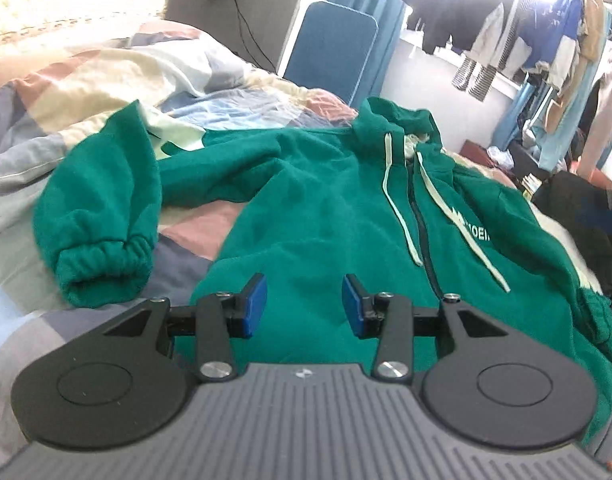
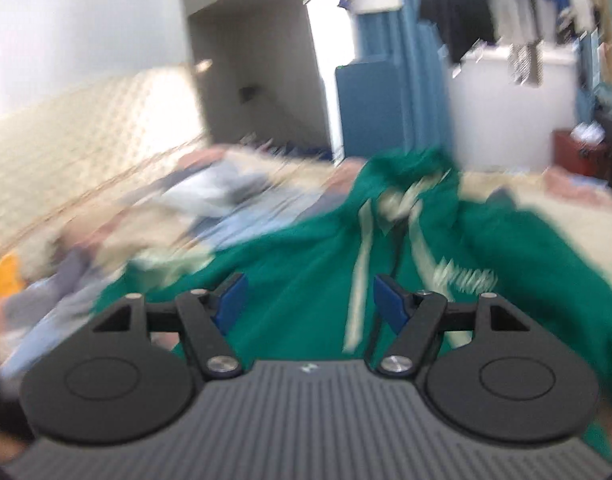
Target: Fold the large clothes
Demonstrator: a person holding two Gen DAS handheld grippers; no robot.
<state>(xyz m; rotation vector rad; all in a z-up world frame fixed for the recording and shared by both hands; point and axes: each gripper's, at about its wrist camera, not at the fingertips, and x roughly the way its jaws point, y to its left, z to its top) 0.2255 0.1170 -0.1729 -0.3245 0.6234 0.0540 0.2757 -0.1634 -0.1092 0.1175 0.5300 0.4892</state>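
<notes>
A green zip-up hoodie [image 1: 326, 216] lies face up on the bed, hood [image 1: 390, 120] at the far end, two pale drawstrings [image 1: 398, 208] down its chest. Its one sleeve [image 1: 102, 216] bends back on the left, cuff toward me. My left gripper [image 1: 304, 306] hovers over the hoodie's lower front, open, nothing between its blue pads [image 1: 254, 304]. The right wrist view is blurred by motion. In it the same hoodie [image 2: 306, 280] lies ahead, and my right gripper [image 2: 306, 300] stands open above it, holding nothing.
A patchwork quilt [image 1: 106, 80] in pink, blue, cream and grey covers the bed. A blue padded panel [image 1: 330, 48] stands past the bed's far end. Clothes hang on a rack [image 1: 526, 40] at the right, with dark bags [image 1: 578, 208] below.
</notes>
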